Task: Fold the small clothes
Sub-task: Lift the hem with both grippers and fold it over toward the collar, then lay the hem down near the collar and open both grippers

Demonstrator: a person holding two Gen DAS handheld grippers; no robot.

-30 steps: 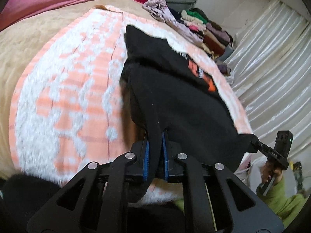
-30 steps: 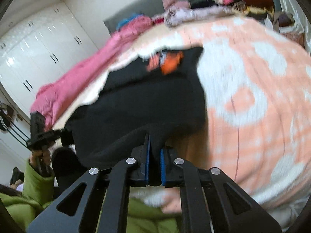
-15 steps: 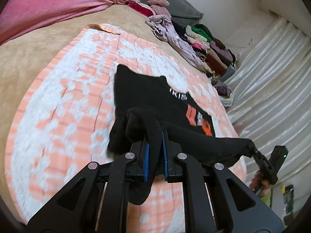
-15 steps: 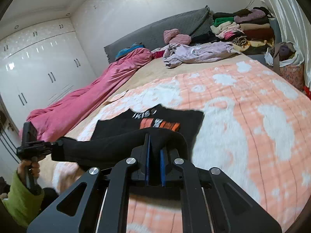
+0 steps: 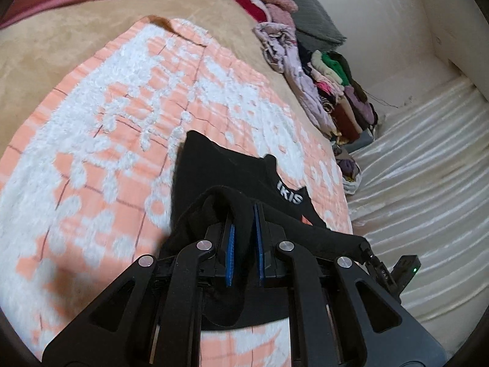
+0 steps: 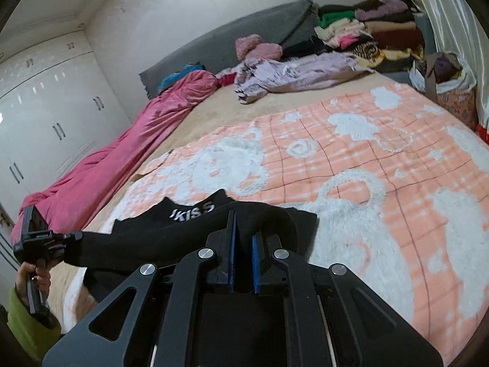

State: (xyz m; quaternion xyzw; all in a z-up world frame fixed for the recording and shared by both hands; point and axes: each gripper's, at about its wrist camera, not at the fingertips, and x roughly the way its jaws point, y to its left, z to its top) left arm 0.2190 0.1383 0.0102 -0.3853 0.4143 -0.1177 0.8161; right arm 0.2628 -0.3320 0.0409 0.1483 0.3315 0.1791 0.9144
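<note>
While both grippers pinch its near hem, left gripper (image 5: 243, 250) and right gripper (image 6: 243, 258), the black shirt (image 5: 214, 177) sags soft and light; its far edge lies toward twelve o'clock on the blanket (image 5: 107, 122).

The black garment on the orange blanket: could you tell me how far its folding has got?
Done: the black garment is laid out on the blanket. In hand: both grippers, left and right, grip its near edge, lifted over the rest. Left: lay the fold down; the clothes pile waits.
</note>
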